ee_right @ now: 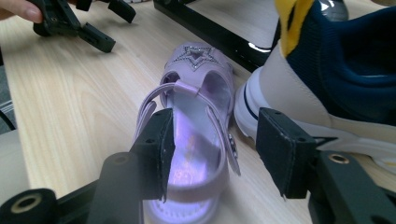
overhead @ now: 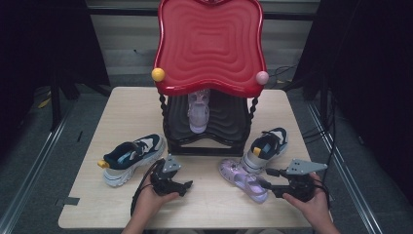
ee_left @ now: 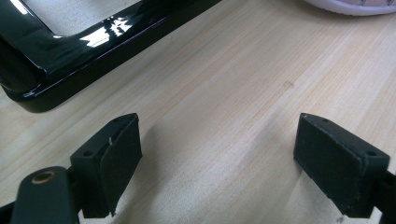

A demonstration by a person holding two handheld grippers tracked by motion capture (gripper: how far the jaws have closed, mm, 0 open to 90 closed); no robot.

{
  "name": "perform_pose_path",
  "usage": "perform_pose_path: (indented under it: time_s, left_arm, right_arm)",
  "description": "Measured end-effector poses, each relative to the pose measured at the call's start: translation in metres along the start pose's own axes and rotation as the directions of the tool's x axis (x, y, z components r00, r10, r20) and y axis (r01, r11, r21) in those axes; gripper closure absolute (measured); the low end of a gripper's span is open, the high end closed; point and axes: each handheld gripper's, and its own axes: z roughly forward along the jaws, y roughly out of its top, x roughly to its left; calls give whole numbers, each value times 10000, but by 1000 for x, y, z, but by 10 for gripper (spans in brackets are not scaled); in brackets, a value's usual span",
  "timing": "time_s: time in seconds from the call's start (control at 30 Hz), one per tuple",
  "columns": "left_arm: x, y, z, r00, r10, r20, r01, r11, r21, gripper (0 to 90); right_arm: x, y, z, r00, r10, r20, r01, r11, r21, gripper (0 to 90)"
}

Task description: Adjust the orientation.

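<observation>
Right gripper [ee_right: 212,154], lower right of the high view: jaws partly apart, straddling the heel end of the lilac sandal [ee_right: 196,116]. In the right gripper view one pad sits over the sandal's footbed, the other just outside its strap; can't tell whether either pad presses on it. The sandal lies on the table [overhead: 122,107] at lower centre-right of the high view, toe pointing to the rack [overhead: 209,141], its side just beside a navy-and-white sneaker [ee_right: 336,79].

Left gripper [ee_left: 217,158], lower centre-left of the high view: jaws wide apart over bare wood, nothing between them, the rack's black base at the upper left of its view.

A second lilac sandal [overhead: 198,109] stands on the rack's lower shelf under the red top tray [overhead: 209,44]. Another navy sneaker [overhead: 132,157] is at mid-left on the table.

No brand, label or writing is readable; there is only a glitter star on the sandal's toe.
</observation>
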Motion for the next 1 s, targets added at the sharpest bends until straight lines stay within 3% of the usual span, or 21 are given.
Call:
perform_pose_path:
  time_s: [0.27,0.83,1.0]
  left_arm:
    - [0,0,0,10000,38,13,-38,10000,30,146]
    - [0,0,0,10000,33,43,-33,10000,8,146]
    - [0,0,0,10000,35,43,-36,10000,8,146]
  right_arm:
    - [0,-2,20,9997,13,250,-12,10000,-57,528]
    - [2,-5,37,9991,213,357,-212,9998,-36,634]
    - [1,-8,39,9980,472,431,-460,9986,-277,677]
